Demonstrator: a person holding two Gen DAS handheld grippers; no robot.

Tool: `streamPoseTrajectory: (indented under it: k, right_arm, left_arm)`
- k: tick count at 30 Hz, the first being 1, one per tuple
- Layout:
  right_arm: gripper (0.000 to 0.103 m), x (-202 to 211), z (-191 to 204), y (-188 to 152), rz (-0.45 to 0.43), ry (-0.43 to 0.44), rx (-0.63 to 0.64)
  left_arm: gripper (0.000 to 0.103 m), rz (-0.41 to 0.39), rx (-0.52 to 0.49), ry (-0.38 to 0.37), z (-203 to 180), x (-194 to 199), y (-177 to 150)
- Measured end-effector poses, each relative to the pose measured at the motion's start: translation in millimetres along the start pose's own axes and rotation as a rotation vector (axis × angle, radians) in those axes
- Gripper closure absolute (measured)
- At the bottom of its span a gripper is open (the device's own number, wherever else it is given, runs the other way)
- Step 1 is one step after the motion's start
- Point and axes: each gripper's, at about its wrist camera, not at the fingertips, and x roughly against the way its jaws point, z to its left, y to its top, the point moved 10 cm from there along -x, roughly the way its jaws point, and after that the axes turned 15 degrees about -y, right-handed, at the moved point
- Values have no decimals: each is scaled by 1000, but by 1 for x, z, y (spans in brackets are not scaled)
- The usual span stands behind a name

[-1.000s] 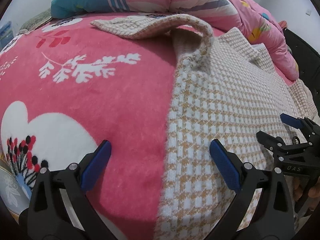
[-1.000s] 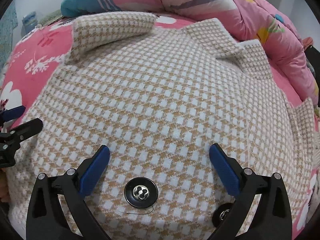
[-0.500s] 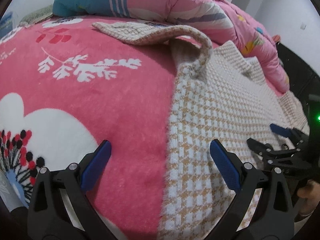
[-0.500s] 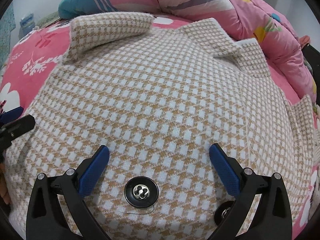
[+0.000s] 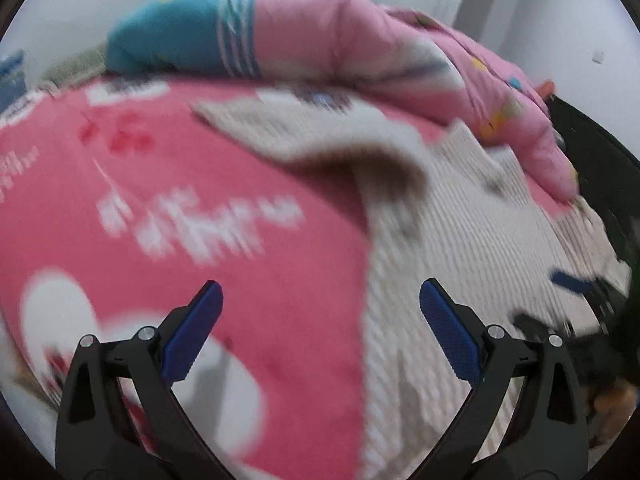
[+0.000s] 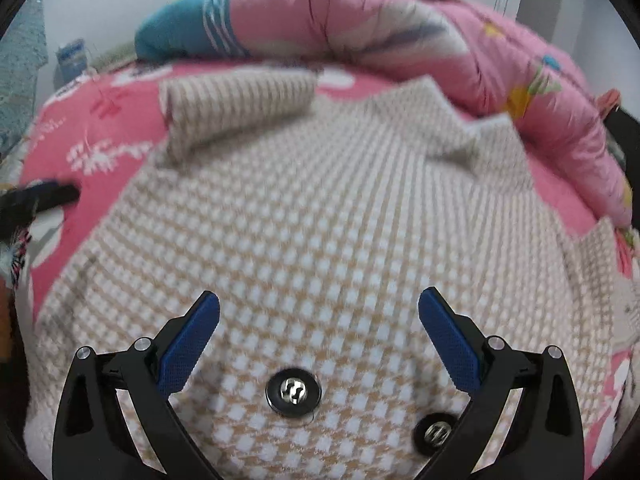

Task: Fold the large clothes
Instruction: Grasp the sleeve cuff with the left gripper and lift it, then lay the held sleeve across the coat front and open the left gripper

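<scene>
A tan-and-white houndstooth coat [image 6: 320, 208] lies spread flat on a pink flowered blanket [image 5: 180, 208]. Its left sleeve [image 6: 236, 100] is folded across near the top. Two black buttons [image 6: 293, 391] sit by the near hem. My right gripper [image 6: 319, 344] hovers open above that hem with nothing between its blue pads. In the left wrist view the coat's left edge [image 5: 460, 248] runs down the middle, and my left gripper [image 5: 320, 332] is open, straddling that edge above blanket and coat. The left gripper's tip [image 6: 48, 196] shows at the right view's left margin. The view is blurred.
A rolled pink and teal quilt [image 6: 360, 24] lies along the far side of the bed and curves down the right. A dark frame [image 5: 596, 152] stands past the bed's right side. The right gripper [image 5: 576, 292] shows blurred over the coat.
Both grippers have lifted and tilted upward, so more of the quilt and wall shows. Both views are now motion-blurred. Jaws stay open and the coat has not moved.
</scene>
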Motion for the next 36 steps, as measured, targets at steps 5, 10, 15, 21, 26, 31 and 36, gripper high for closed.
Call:
streamPoseTrajectory:
  k: [5,10,15,21,26,31,36]
  right_arm:
    - [6,-12,4,10,4,61,-51]
    - [6,-28,6,16,22,114,-72]
    - [6,-35,10,10,27,117,-61]
    - [6,-39,14,6,22,98,-43]
    - [6,-41,13,8,22,104,-48]
    - [6,-39,11,9,21,150,-92]
    - [6,-24,-11,15,18,180,-173]
  left_arm:
    - [8,-72,115,58,62,-16,77]
    - [34,-70,239,91,130,-69,126]
    - [56,-51,399,50,174,-120,140]
    - [80,-65,353,62,179,-148,147]
    - [89,-95,186,127,149,-134,164]
    - [89,-146,-7,51,54,-87,190]
    - [90,-135,-205,-76,-72,-41,184]
